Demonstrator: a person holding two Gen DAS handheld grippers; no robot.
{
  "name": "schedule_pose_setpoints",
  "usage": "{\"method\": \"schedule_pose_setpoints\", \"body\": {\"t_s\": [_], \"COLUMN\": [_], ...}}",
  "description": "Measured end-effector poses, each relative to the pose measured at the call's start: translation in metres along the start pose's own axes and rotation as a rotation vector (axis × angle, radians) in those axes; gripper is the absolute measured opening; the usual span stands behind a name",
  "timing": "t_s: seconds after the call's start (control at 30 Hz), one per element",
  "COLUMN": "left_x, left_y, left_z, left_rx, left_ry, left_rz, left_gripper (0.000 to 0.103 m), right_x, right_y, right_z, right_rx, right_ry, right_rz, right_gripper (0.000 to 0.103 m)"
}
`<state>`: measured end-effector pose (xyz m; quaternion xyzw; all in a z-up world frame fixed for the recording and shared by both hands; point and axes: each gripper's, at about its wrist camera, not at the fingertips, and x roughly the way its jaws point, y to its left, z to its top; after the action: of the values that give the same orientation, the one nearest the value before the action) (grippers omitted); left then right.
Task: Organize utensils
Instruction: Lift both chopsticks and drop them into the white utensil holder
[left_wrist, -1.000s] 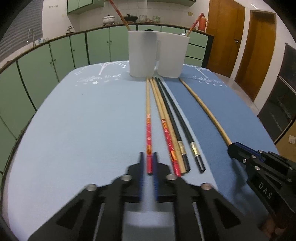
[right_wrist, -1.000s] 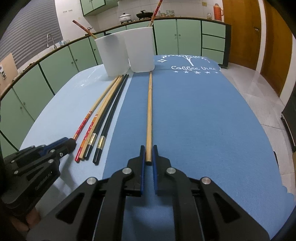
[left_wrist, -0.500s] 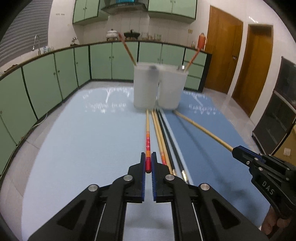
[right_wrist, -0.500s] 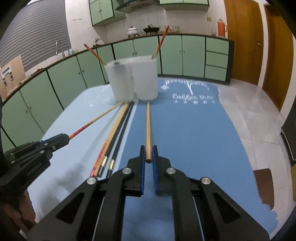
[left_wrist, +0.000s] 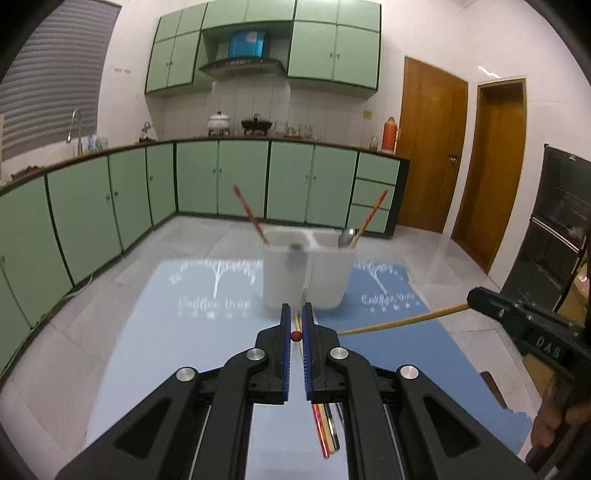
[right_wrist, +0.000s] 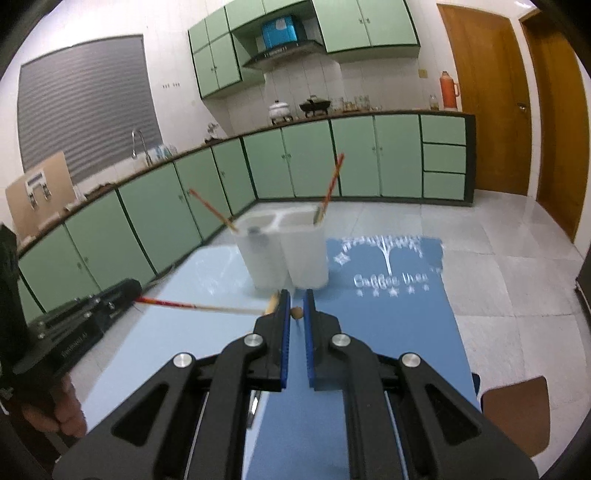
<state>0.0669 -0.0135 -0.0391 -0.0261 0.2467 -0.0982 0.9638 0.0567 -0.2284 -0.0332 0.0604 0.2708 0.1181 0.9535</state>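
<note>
Above blue mats (left_wrist: 155, 354), left gripper (left_wrist: 296, 321) clamps red chopstick (left_wrist: 295, 336), right gripper (right_wrist: 295, 308) wooden chopstick (right_wrist: 296, 313)

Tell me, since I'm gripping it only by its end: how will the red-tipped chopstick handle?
The red-tipped chopstick looks stiff: held by one end in the left claw, it stays straight. Round and glossy, it may twist or slip. Probably light.

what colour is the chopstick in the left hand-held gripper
Red at the gripped end of the chopstick, fading to pale wood; clearest in the right wrist view.
</note>
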Motion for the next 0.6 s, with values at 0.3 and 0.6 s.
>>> {"method": "schedule_pose_setpoints", "body": {"t_s": [0.3, 0.6], "left_x": [0.004, 0.001], "left_y": [-0.005, -0.004], "left_z": [0.035, 0.052], "left_rx": [0.045, 0.05], "left_ry": [-0.043, -0.064], "left_rz": [-0.025, -0.042], "left_gripper": [0.006, 0.006], "right_x": [0.008, 0.009], "right_y": [0.009, 0.014], "right_z": [0.046, 0.066], "right_rx": [-0.035, -0.058], "right_ry": [0.023, 0.025], "right_rz": [0.05, 0.076], "right_gripper": [0.006, 0.006]}}
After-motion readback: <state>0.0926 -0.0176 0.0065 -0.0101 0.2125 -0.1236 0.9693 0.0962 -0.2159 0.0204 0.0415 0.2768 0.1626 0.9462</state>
